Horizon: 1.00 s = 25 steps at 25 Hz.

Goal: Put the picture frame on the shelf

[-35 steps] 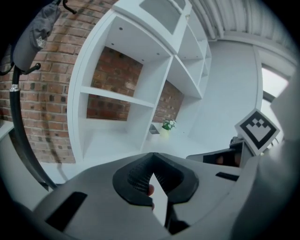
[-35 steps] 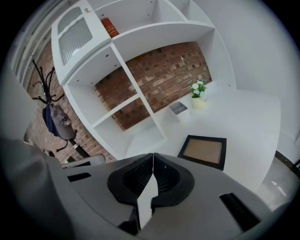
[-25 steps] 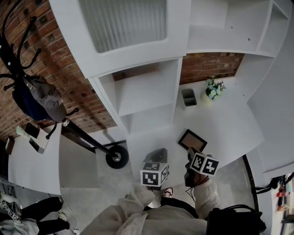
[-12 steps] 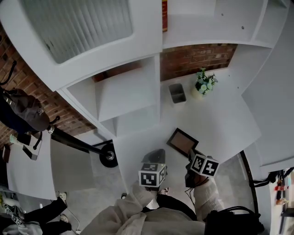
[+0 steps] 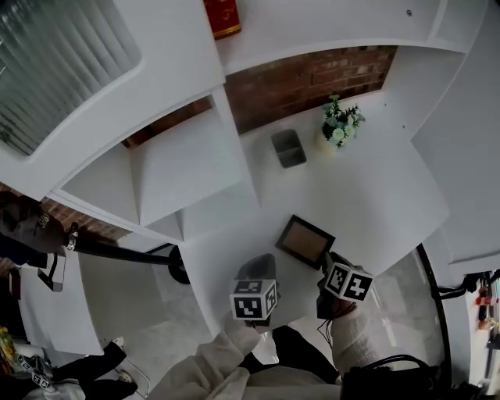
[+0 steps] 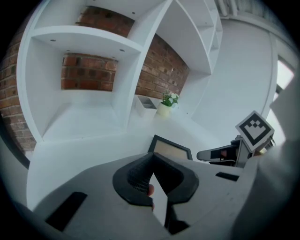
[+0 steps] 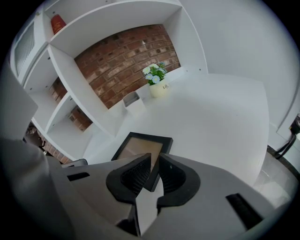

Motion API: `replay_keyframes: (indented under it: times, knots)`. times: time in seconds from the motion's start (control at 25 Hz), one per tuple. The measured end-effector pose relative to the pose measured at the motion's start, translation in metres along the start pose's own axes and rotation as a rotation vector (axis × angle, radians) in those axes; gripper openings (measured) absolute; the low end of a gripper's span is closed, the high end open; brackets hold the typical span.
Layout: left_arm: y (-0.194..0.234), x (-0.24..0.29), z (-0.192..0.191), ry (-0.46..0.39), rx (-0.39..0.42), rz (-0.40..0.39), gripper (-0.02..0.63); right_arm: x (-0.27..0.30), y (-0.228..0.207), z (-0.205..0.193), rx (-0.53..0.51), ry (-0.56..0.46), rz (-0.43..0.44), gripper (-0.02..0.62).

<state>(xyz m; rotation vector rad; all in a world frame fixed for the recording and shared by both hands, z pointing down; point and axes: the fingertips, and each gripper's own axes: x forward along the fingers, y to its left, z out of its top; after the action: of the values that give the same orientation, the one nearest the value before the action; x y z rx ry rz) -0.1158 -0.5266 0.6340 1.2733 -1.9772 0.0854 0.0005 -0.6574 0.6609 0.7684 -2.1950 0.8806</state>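
Note:
The dark picture frame lies flat on the white tabletop, in front of the white shelf unit. My right gripper hovers at the frame's near right corner. In the right gripper view that corner of the frame shows through the narrow gap in the right gripper; nothing is clamped. My left gripper sits just left of the frame, tips together. From the left gripper I see the frame just ahead and the right gripper beside it.
A small flower pot and a grey box stand at the table's back by the brick wall. A red object sits on an upper shelf. A coat stand with a cap is far left. The table edge curves on the right.
The head view has swung, so the shelves slide left and up in the picture. Both grippers stay close to the frame, which has not left the tabletop.

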Motion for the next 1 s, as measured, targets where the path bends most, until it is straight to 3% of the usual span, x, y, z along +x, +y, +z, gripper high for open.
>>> replay_keyframes:
  times: [0.24, 0.36, 0.68, 0.84, 1.0]
  knots:
    - [0.005, 0.013, -0.01, 0.023, -0.011, -0.001, 0.008, 0.01, -0.009, -0.008, 0.034, 0.01, -0.015, 0.03]
    - [0.008, 0.016, -0.015, 0.032, -0.018, 0.0, 0.008, 0.015, -0.009, -0.01, 0.043, 0.018, -0.018, 0.075]
    - [0.017, 0.015, -0.021, 0.037, -0.045, 0.014, 0.008, 0.025, -0.012, -0.008, 0.045, 0.035, -0.033, 0.09]
    - [0.026, 0.016, -0.024, 0.033, -0.059, 0.025, 0.008, 0.032, -0.011, -0.01, 0.029, 0.049, -0.044, 0.115]
    - [0.031, 0.017, -0.027, 0.036, -0.061, 0.029, 0.008, 0.034, -0.014, -0.011, -0.035, 0.065, -0.11, 0.115]
